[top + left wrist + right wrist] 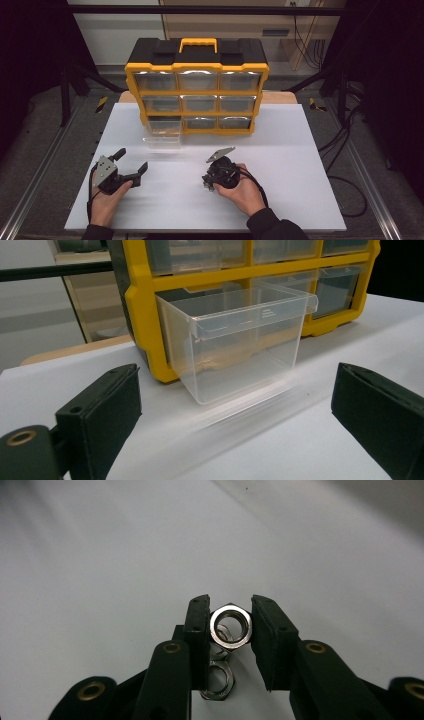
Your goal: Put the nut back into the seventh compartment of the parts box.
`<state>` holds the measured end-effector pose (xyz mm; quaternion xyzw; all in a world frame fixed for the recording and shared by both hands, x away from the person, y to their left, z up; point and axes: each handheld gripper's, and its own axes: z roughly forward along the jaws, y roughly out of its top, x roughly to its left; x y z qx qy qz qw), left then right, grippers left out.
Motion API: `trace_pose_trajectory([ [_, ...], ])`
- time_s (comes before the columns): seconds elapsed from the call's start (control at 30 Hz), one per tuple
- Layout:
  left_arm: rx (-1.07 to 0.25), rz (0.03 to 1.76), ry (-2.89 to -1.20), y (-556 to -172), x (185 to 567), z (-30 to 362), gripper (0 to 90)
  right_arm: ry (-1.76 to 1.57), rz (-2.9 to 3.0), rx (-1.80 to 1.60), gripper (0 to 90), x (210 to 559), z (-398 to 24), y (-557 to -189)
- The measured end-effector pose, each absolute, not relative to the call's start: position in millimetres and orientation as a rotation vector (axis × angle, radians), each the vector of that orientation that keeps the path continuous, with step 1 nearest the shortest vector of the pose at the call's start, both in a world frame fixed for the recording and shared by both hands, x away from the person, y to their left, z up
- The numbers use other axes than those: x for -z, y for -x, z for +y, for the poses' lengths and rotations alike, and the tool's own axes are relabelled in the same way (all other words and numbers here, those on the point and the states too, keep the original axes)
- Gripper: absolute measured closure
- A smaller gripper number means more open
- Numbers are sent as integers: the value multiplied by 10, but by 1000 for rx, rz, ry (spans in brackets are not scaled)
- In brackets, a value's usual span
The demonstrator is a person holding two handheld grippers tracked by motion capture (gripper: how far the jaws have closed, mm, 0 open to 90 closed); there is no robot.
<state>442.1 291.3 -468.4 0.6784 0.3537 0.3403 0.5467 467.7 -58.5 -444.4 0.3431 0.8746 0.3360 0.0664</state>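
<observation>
Gripping a steel hex nut [230,625], the right tongs [230,626] have both black pads pressed flat against opposite sides of it, right down at the white tabletop [100,570]. And what a clear look at it from the right gripper view: six-sided, bright silvery metal, a round bore straight through the middle, threads glinting inside. It stands on edge between the pads, its open face turned toward the camera. Just beneath the jaws sit more nuts [218,680] of the same kind, the same silver hexagons, one lying close under the left-hand pad, partly hidden by it.

From the high view, the right tongs [210,181] point down at the tabletop [300,200] near the person's edge, the right hand [245,192] wrapped around the body, cable looping off behind. The nut itself is too small to make out from up there.

Over to the left tongs [134,161]: wide open, nothing between the jaws, held level in the left hand [106,197] near the front left of the tabletop.

Farther out, a clear plastic drawer [240,342] is pulled forward from the bottom-left slot, resting on the tabletop, with something pale and brownish lying in its bottom; what it is cannot be told. Behind it stands the yellow-and-black organiser [197,85], three rows of three clear drawers, a yellow carry handle on its black top, at the far side of the tabletop.
</observation>
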Motion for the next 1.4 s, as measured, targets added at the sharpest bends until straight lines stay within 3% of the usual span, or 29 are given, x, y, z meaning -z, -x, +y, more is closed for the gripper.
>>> trace_pose_trajectory([
  [0.83,-780,797,-1636,-4398,4683,2862,55,-1010,2548,-1121,697,4340,-614,-4737],
  [1.4,-773,789,-1631,-4395,4680,2861,54,-955,2501,-1171,697,4051,-330,-4956],
])
